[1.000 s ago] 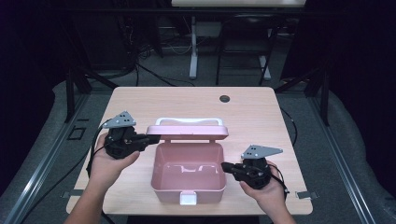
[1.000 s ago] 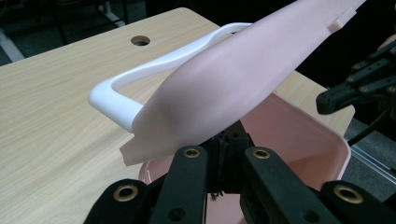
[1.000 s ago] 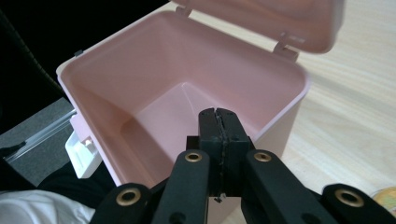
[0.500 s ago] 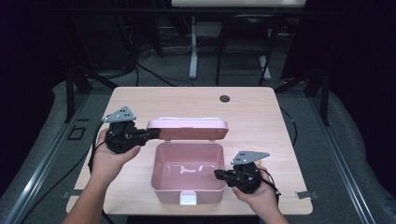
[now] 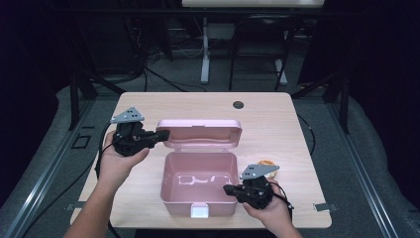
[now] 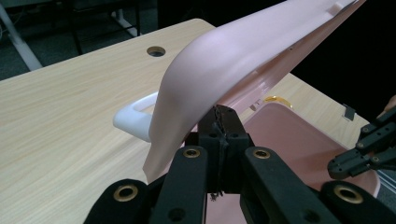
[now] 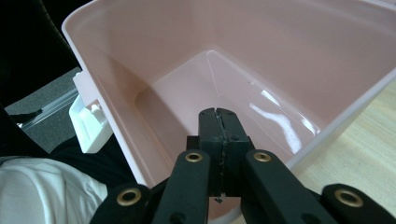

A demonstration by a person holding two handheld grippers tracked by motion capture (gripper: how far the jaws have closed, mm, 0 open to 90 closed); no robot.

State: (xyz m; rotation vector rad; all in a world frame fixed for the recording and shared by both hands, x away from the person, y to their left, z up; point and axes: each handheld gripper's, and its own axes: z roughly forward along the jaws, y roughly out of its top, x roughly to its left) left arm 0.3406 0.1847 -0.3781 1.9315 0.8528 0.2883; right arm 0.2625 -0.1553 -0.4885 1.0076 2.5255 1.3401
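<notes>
In the high view, a pink box [image 5: 198, 183] sits open at the near middle of the wooden surface [image 5: 277, 119], its lid [image 5: 200, 133] standing up behind it; the left claw [image 5: 162, 135] meets the lid's left end and the right claw [image 5: 229, 189] sits at the box's right wall. In the left gripper view, the left claw [image 6: 226, 122], jaws together, presses against the underside of the tilted lid [image 6: 243, 51], with a white handle [image 6: 135, 116] behind. In the right gripper view, the right claw [image 7: 218, 122], jaws together with nothing between them, hangs over the box's rim [image 7: 345, 112] above its bare pink inside.

Table [image 5: 148, 106] bears pink box [image 5: 198, 191].

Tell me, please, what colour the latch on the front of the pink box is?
White. The latch shows best in the high view, on the box's front wall.
</notes>
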